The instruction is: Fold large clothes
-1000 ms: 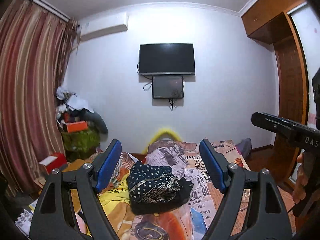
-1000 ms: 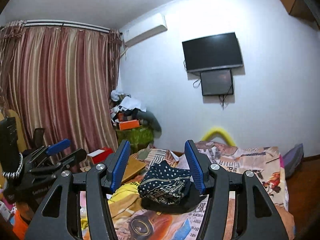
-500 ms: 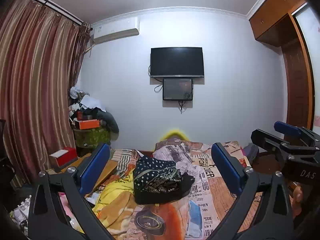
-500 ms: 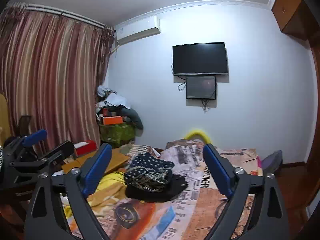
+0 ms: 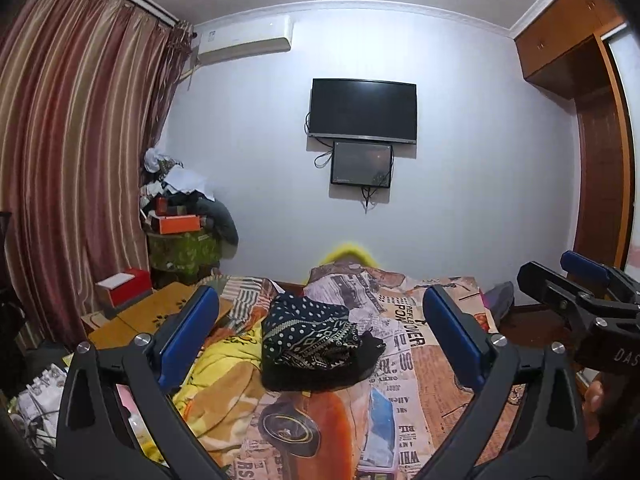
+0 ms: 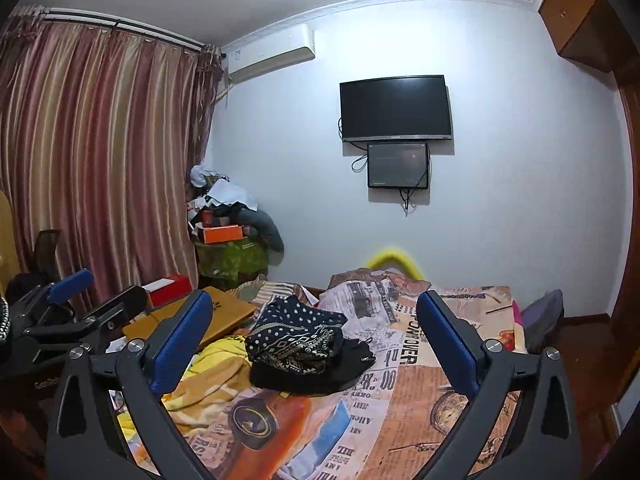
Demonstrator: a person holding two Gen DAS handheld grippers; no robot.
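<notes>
Both tongs just spread wide (nothing between): left tongs, right tongs; clothes pile untouched.

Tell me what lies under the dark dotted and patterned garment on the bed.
Under the dark dotted and patterned garment lies a black garment, resting on the newspaper-print bedspread. How far the black garment extends beneath it is hidden.

We hold the right gripper over the bed. Its jaws have just been opening and now stand wide apart, with nothing pinched between them. A dark dotted cloth pile lies on the bed ahead, beside a yellow blanket. The left gripper shows far left.
</notes>
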